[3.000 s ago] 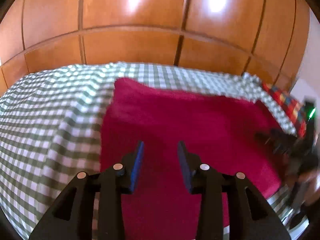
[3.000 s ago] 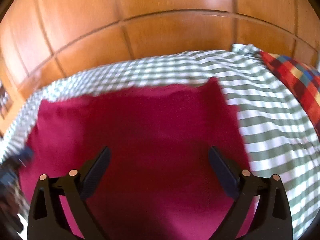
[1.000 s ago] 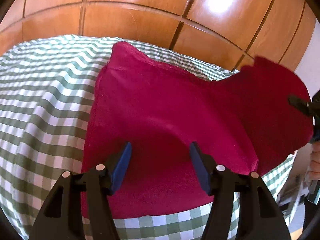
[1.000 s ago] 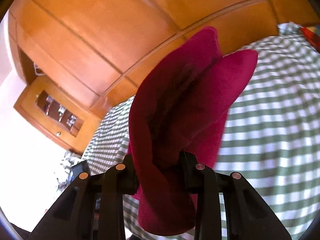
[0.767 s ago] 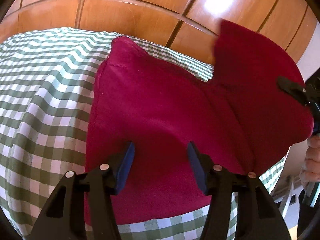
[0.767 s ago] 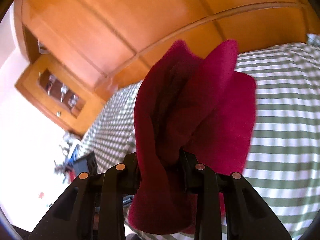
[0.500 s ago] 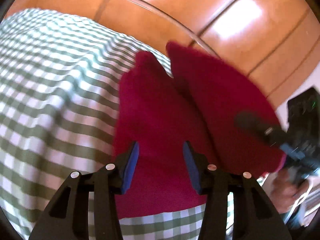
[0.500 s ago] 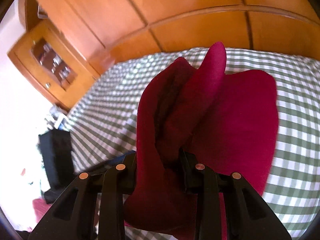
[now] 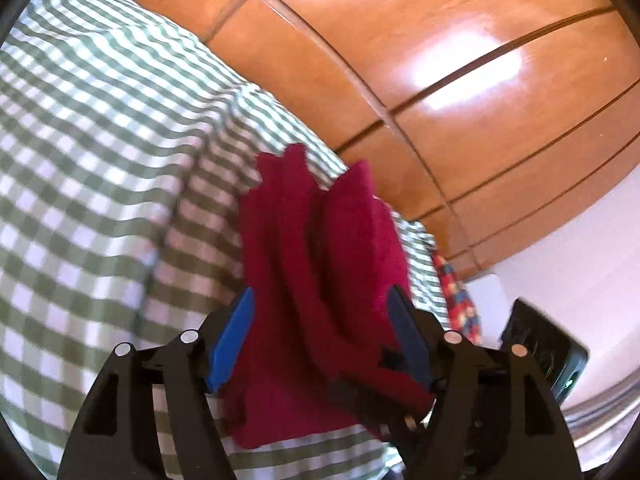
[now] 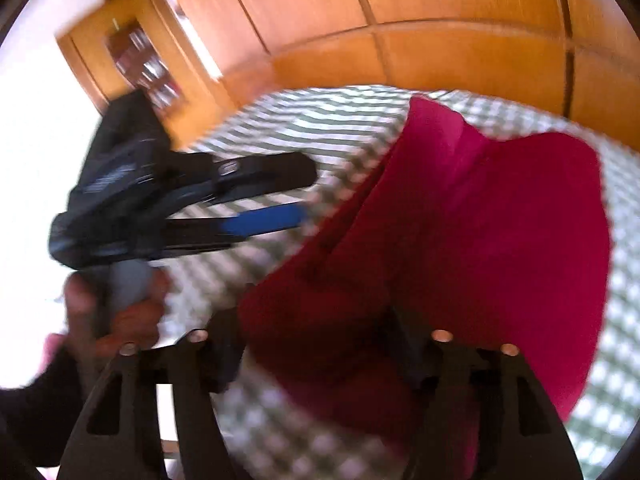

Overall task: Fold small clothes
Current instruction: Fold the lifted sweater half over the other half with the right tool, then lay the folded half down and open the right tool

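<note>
Left wrist view: a checked bed (image 9: 92, 128) stands before wood panels (image 9: 460, 72). The red cloth (image 9: 320, 272) lies bunched on the bed between the left tongs (image 9: 320, 336), whose jaws are opening.

Right wrist view, blurred: the cloth (image 10: 480, 240) lies between the opening right tongs (image 10: 316, 344). The left tongs (image 10: 296, 192) sit beside it, gripped by a hand (image 10: 120, 312).

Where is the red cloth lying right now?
The red cloth lies bunched on the green checked bedspread, between the opening jaws of both grippers, below the wooden panelled wall.

Red cloth (image 10: 460, 240) hides the blurred right gripper's fingers (image 10: 404, 340).
</note>
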`<state>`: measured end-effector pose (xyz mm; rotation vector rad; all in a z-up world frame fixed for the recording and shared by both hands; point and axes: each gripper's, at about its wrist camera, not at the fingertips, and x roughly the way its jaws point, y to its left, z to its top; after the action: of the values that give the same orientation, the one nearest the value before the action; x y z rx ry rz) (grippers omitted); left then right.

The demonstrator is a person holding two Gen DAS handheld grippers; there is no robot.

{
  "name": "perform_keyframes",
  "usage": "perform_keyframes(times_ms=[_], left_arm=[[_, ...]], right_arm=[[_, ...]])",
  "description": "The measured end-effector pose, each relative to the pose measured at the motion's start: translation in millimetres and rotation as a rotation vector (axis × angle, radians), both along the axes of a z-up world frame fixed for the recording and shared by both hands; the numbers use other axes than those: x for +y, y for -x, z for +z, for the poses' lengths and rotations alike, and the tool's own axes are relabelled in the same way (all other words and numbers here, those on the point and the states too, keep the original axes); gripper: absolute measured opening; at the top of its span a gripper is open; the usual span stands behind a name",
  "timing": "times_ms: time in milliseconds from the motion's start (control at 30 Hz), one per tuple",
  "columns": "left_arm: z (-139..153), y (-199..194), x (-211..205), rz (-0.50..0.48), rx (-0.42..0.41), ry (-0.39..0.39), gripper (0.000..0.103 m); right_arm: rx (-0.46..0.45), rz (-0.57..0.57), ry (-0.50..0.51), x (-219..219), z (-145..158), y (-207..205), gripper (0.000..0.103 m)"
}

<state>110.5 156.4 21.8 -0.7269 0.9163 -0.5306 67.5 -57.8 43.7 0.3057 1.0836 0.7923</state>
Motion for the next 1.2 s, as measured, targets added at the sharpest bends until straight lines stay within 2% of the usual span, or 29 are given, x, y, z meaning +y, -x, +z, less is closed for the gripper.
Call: perform_keyframes(times_ms=[100, 167, 233, 300, 433, 500, 533, 567, 667, 733, 800, 867, 933, 1000, 1067, 1133, 1200], left_arm=[[8, -7, -6, -0.031, 0.001, 0.021, 0.073], [13, -10, -9, -0.046, 0.003, 0.034, 0.075], [16, -15, -14, -0.071, 0.011, 0.043, 0.077], [16, -21, -20, -0.082, 0.026, 0.013, 0.078], [11, -29, -39, -0.151, 0.072, -0.033, 0.075], [7, -32, -51, -0.171, 0.091, -0.089, 0.056], [5, -33, -59, -0.182, 0.104, -0.143, 0.034], [4, -33, -63, -0.183, 0.109, -0.18, 0.019], [10, -22, -63, -0.157, 0.061, -0.233, 0.013], [16, -10, -55, -0.122, 0.033, -0.274, 0.013], [11, -2, -44, -0.084, 0.05, -0.284, 0.012], [-9, -1, -39, -0.063, 0.083, -0.361, 0.014], [-25, -2, -37, -0.043, 0.101, -0.365, 0.017], [-22, -2, -36, -0.024, 0.09, -0.37, 0.021], [-15, -2, -41, -0.007, 0.084, -0.406, 0.027], [-1, 0, -49, 0.017, 0.048, -0.494, 0.034], [13, 6, -54, 0.04, -0.008, -0.57, 0.035]], right_arm=[[0.01, -0.03, -0.065, -30, 7, 13, 0.065], [0.008, -0.068, -0.063, -45, 8, 21, 0.065], [-0.023, -0.125, -0.01, -65, 11, 30, 0.065], [-0.05, -0.182, 0.073, -81, 10, 37, 0.065], [-0.054, -0.205, 0.17, -84, -5, 44, 0.065], [-0.053, -0.202, 0.191, -79, -11, 46, 0.065], [-0.061, -0.2, 0.202, -74, -13, 47, 0.065], [-0.071, -0.196, 0.21, -69, -14, 48, 0.065], [-0.078, -0.173, 0.204, -63, -14, 54, 0.066], [-0.058, -0.16, 0.2, -61, -20, 51, 0.066], [-0.038, -0.147, 0.216, -54, -30, 47, 0.067], [-0.052, -0.146, 0.264, -44, -30, 50, 0.067], [-0.062, -0.149, 0.308, -39, -29, 50, 0.067], [-0.065, -0.15, 0.332, -36, -28, 50, 0.068], [-0.082, -0.148, 0.376, -32, -26, 52, 0.068], [-0.101, -0.15, 0.412, -30, -24, 55, 0.068], [-0.114, -0.149, 0.437, -27, -25, 57, 0.07]])
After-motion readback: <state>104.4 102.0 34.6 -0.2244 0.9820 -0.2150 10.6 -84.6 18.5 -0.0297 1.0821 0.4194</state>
